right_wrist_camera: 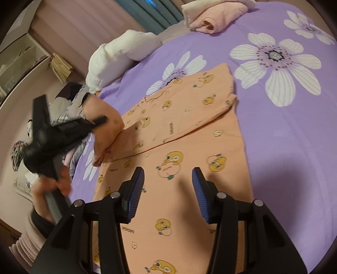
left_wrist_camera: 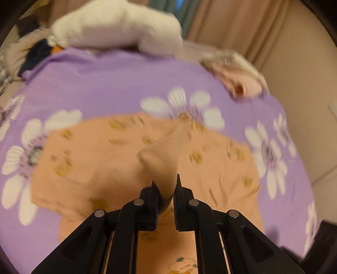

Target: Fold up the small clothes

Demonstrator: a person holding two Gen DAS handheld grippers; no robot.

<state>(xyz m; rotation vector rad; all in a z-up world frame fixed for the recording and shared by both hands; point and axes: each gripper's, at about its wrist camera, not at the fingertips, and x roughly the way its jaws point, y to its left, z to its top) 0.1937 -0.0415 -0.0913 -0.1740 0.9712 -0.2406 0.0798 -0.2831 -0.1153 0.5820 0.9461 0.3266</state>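
An orange garment (left_wrist_camera: 88, 160) printed with yellow ducks lies flat on the purple flowered bedsheet (left_wrist_camera: 118, 84). My left gripper (left_wrist_camera: 165, 183) is shut on a pinched-up fold of it, and the cloth rises in a cone between the pads. In the right wrist view the same garment (right_wrist_camera: 189, 147) shows one layer folded over its far half. The left gripper (right_wrist_camera: 103, 120) pulls cloth up at the garment's left edge, its handle held by a person's hand (right_wrist_camera: 61, 181). My right gripper (right_wrist_camera: 168, 175) hovers open over the near part of the garment, with nothing between its blue pads (right_wrist_camera: 137, 189).
A white pillow (right_wrist_camera: 118, 57) lies at the far edge of the bed, and a pile of folded pink and white clothes (right_wrist_camera: 214, 19) sits at the far right corner. Loose clothes (right_wrist_camera: 69, 109) lie off the sheet's left side. Shelves (right_wrist_camera: 21, 63) and curtains stand behind.
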